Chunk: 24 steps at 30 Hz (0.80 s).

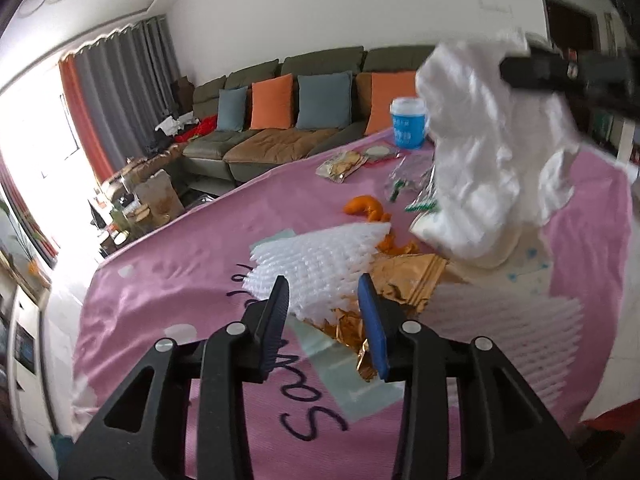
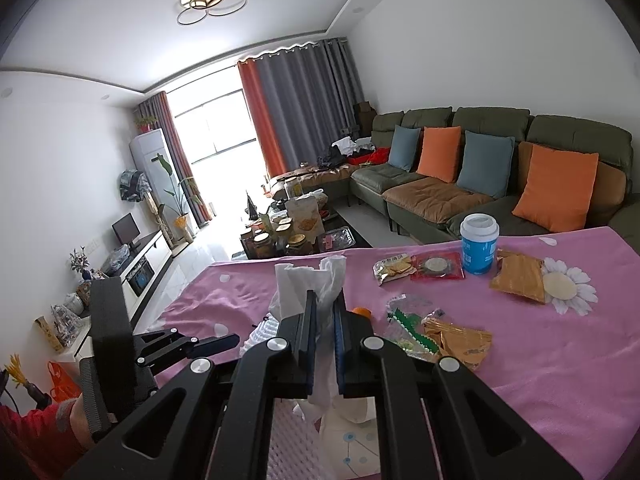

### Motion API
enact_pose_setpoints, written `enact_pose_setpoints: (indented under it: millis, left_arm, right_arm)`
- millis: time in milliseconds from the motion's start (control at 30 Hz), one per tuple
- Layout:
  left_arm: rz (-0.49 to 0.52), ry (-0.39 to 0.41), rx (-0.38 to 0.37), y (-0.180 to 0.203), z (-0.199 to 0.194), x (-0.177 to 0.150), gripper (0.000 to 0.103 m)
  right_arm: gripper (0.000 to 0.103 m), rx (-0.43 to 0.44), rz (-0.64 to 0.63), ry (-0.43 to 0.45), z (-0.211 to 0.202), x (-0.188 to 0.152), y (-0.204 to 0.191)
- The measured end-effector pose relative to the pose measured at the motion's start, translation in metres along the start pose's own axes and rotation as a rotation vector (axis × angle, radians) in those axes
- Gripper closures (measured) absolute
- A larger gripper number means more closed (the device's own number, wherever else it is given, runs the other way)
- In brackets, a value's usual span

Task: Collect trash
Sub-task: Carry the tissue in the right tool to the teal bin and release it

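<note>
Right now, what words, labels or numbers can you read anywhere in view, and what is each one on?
"Soo": dark handwriting-style letters on the pink tablecloth, partly hidden behind the left gripper; more covered letters unreadable.
Blue-and-white lidded cup: white print, too blurred.
Clear cracker packet: label too small.
Red snack packet: nothing legible.

left tongs (image 1: 324, 292) parted, nothing pinched; right tongs (image 2: 325, 300) clamped on white plastic bag (image 2: 310, 280).
</note>
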<state>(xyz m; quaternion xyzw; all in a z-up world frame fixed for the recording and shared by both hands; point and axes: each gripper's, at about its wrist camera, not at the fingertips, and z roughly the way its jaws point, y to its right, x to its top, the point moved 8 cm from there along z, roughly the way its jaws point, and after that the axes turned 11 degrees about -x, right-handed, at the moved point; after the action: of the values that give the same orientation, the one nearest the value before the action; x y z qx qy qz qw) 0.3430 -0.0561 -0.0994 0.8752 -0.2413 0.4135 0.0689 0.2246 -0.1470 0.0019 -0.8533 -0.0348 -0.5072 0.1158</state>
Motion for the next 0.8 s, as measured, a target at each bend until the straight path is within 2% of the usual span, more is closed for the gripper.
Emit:
enact_pose_setpoints:
  millis: [100,133,233,400,533,800]
  left_arm:
    - [0.019,-0.021,0.005,-0.002,0.01,-0.002,0.073]
    - [0.027,-0.027,0.007,-0.002,0.013,-0.003,0.085]
    - [0.036,-0.038,0.01,-0.003,0.02,-0.006,0.093]
    - [0.025,-0.031,0.012,-0.008,0.024,-0.008,0.097]
    - [0.013,0.029,0.033,-0.016,0.007,-0.002,0.098]
    - [-0.113,0.197,0.09,-0.046,-0.077,0.011,0.099]
  right_arm:
    - [0.096,0.004,0.004,0.003,0.0,0.002,-0.001]
    - [0.096,0.005,0.001,0.003,-0.002,0.002,-0.001]
    - [0.097,0.011,-0.008,0.002,-0.002,0.002,-0.003]
    - [0.098,0.026,-0.014,0.016,-0.006,0.004,-0.006]
    - [0.098,0.039,-0.024,0.022,-0.008,0.007,-0.01]
    - [0.098,0.122,-0.088,0.06,-0.013,0.025,-0.05]
